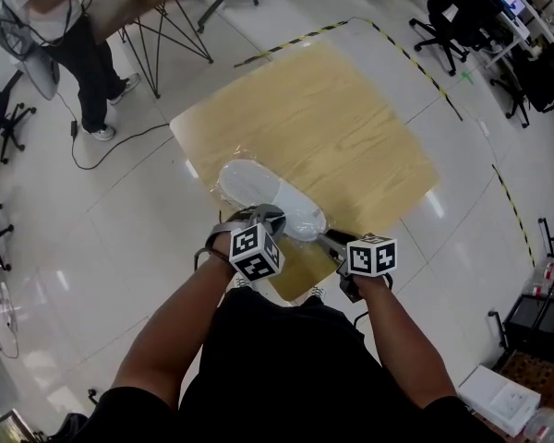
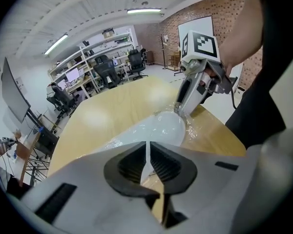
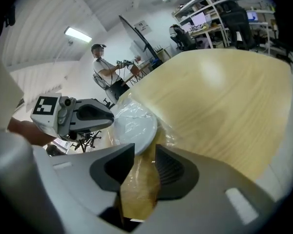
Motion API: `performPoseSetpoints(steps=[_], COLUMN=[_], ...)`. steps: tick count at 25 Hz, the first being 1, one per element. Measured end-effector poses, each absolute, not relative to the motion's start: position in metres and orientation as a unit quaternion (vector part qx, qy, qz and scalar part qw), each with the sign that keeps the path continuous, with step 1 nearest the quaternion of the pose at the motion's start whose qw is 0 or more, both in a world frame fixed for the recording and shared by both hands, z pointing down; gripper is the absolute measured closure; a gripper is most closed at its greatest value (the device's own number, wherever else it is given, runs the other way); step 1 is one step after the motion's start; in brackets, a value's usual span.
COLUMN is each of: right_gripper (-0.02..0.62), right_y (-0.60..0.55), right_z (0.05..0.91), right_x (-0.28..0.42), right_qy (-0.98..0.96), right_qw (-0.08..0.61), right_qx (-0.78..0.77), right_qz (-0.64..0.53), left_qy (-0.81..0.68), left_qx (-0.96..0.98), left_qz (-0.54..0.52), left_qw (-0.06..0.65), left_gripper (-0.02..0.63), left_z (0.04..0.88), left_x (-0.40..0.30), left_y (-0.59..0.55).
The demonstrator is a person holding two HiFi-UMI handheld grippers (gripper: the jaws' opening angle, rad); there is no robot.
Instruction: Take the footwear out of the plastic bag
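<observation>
A white piece of footwear [image 1: 272,201] lies inside a clear plastic bag [image 1: 223,169] near the front edge of the wooden table [image 1: 342,118]. My left gripper [image 1: 263,216] sits at the near end of the bag. In the left gripper view its jaws [image 2: 147,160] are shut on a thin fold of the bag's film, with the footwear [image 2: 161,128] just beyond. My right gripper [image 1: 327,239] is at the bag's right end. In the right gripper view its jaws [image 3: 144,165] stand open, with crinkled film and the footwear [image 3: 132,126] in front of them.
A person [image 1: 74,44] stands by a folding table with black legs [image 1: 171,30] at the far left. Office chairs [image 1: 448,26] stand at the far right. Yellow-black tape [image 1: 295,40] marks the floor around the table. A cable [image 1: 120,146] lies on the floor to the left.
</observation>
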State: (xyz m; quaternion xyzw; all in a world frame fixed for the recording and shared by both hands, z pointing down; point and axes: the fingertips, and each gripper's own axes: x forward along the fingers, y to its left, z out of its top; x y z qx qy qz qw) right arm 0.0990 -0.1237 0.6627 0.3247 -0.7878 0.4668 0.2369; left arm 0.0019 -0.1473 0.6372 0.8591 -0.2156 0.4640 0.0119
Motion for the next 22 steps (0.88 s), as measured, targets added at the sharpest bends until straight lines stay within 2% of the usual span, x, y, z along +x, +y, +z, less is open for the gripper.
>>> performPoseSetpoints(steps=[5,12,22], right_gripper=[0.452,0.515,0.532], right_y=[-0.128,-0.13,-0.122], right_z=[0.663,0.651,0.647], right_x=[0.087,0.087,0.128], right_qy=[-0.782,-0.792,-0.776], right_qw=[0.229,0.201,0.181], right_qx=[0.318,0.309,0.342], right_qz=[0.485,0.486,0.499], left_qy=[-0.216,-0.209,-0.218], left_qx=[0.866,0.858,0.853], left_qz=[0.45,0.469,0.474], left_qw=[0.01,0.001,0.005], left_gripper=[0.586,0.58,0.577], left_z=[0.628,0.636,0.641], left_x=[0.002,-0.008,-0.011], left_y=[-0.149,-0.148,-0.154])
